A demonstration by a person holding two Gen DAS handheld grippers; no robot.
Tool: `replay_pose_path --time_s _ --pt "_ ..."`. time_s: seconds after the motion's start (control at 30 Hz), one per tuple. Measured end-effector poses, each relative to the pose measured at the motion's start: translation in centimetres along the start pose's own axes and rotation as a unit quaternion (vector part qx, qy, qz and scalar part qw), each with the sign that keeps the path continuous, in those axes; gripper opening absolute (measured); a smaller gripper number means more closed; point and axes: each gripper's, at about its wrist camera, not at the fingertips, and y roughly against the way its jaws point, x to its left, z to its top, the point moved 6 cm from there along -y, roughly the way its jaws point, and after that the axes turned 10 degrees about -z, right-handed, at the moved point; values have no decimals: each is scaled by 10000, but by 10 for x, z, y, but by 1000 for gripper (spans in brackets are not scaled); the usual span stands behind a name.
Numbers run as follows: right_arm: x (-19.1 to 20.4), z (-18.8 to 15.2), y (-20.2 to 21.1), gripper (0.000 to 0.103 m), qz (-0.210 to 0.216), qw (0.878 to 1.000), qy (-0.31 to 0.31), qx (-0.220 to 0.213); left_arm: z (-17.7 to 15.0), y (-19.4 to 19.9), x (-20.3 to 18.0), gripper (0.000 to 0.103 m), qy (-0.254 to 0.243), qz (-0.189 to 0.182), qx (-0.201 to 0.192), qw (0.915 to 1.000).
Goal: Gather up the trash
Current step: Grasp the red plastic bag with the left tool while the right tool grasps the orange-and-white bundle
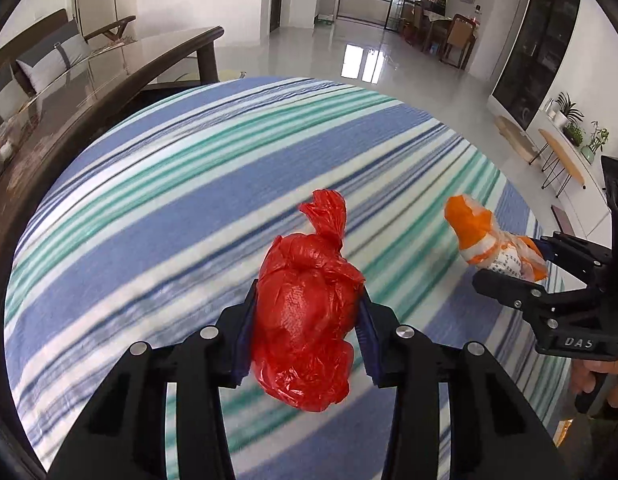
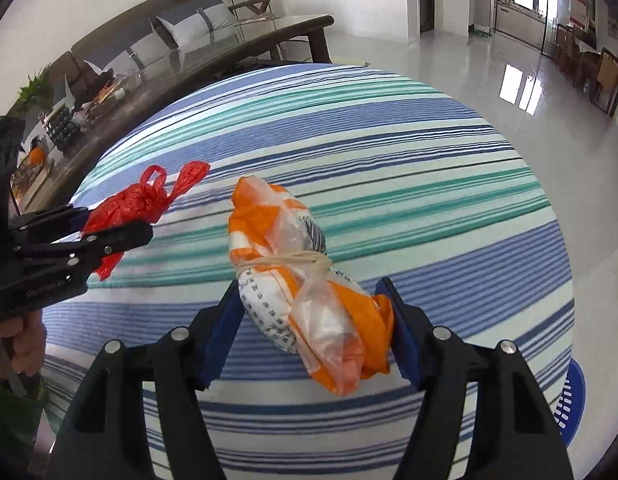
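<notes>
Left gripper (image 1: 307, 320) clamps a knotted red bag (image 1: 307, 320), raised over the striped cloth (image 1: 189, 184). Right gripper (image 2: 313, 320), just to its right, clamps an orange-and-white bag (image 2: 309, 280) bound with a rubber band (image 2: 293, 260).

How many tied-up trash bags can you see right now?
2. The red bag is clamped in the left gripper; the orange and white bag is clamped in the right gripper. None lies on the striped cloth.

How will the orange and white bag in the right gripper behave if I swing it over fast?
The orange and white bag looks soft and crinkly, so it will likely flop and sag. Its thin plastic may slip between the right gripper pads. The string should keep it bundled.
</notes>
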Motion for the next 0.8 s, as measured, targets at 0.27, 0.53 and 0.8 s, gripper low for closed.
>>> replay_pose_path --time_s 0.27,0.53,0.8 --pt "34 -37 -1 80 -307 9983 459 -164 -71 29 11 80 410 282 -120 9987" --pt "27 -52 3 94 -167 9973 702 -121 -83 18 8 96 -18 720 -90 9974" --pt "33 -37 4 94 -67 9935 1126 123 -83 16 11 99 53 690 -79 9976"
